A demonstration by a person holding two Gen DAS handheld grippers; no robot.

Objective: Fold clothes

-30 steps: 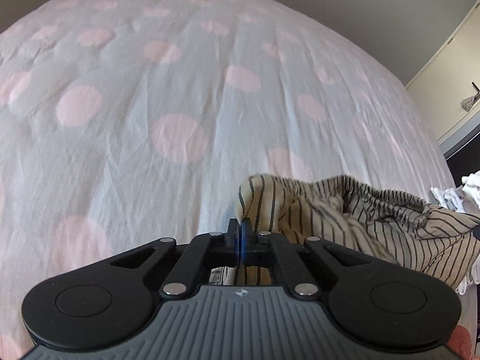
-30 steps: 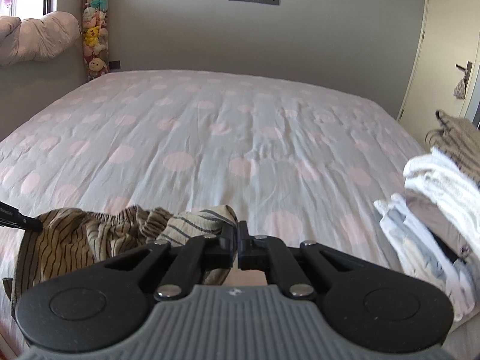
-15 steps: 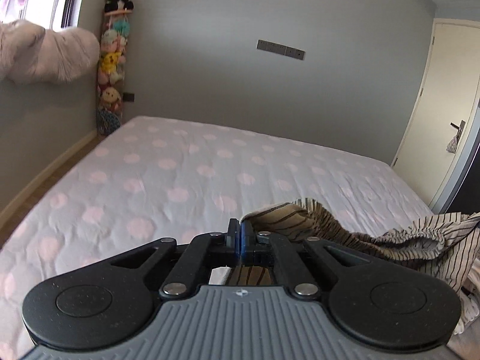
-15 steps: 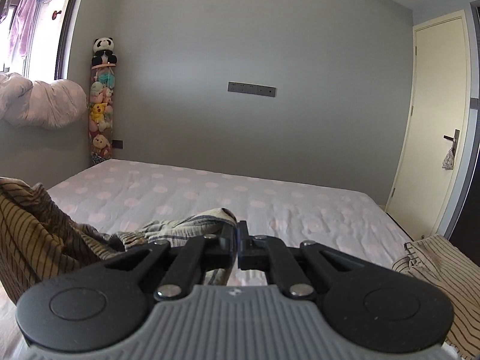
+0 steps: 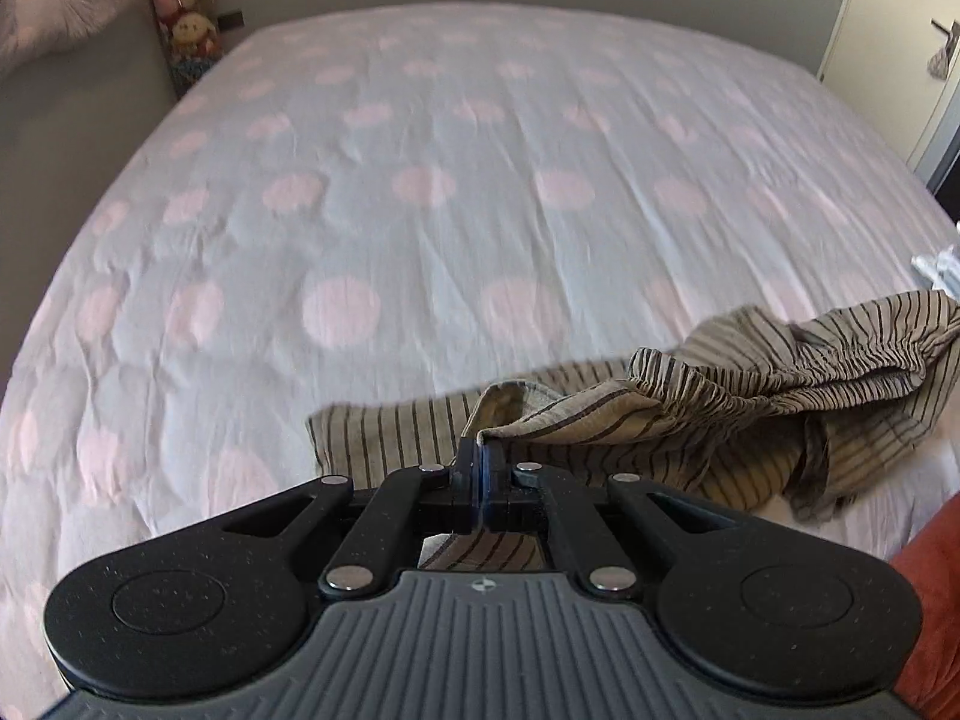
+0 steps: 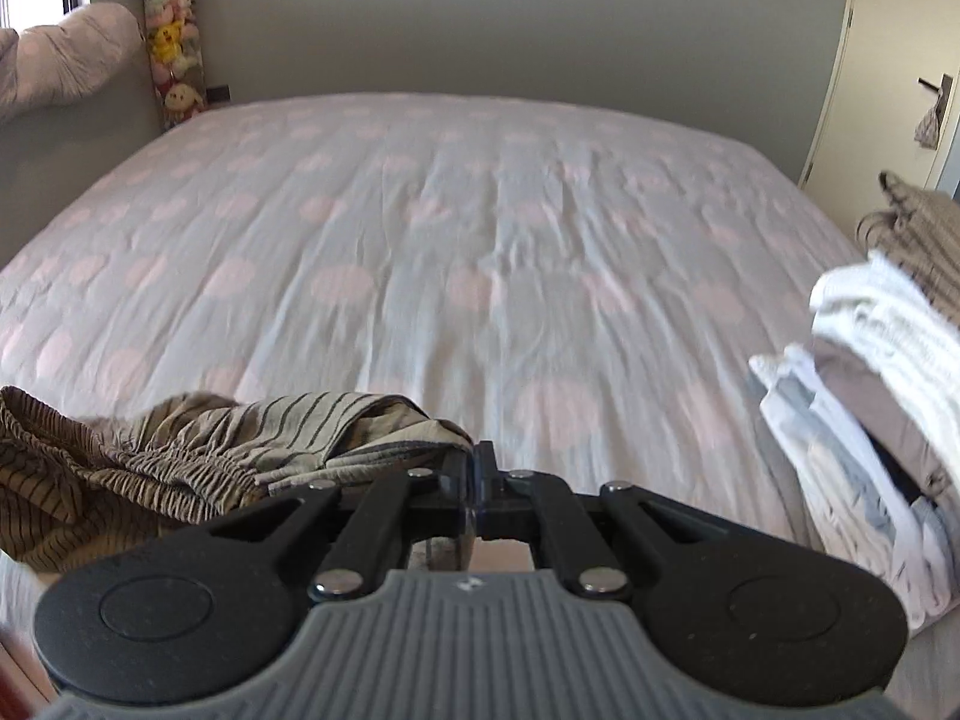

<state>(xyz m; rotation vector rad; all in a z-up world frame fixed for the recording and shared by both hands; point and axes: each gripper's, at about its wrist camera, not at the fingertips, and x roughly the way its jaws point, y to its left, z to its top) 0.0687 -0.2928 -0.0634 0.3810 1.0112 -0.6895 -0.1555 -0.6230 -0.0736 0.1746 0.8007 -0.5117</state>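
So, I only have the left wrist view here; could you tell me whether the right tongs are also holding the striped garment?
Observer: Yes, the right tongs are shut on an edge of the striped garment.
Operator: Thanks. Is there anything to the right of them on the bed?
Observer: A stack of folded clothes, white and grey, sits by the bed's right edge.
Operator: And beyond that stack?
Observer: Another brown striped piece lies behind it, near the door.

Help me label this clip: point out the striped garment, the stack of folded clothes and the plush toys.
striped garment point(image 5: 780, 372): left wrist view, on its gathered waistband.
stack of folded clothes point(image 6: 864, 372): right wrist view, on the white top layers.
plush toys point(image 6: 171, 48): right wrist view, on the yellow toy.
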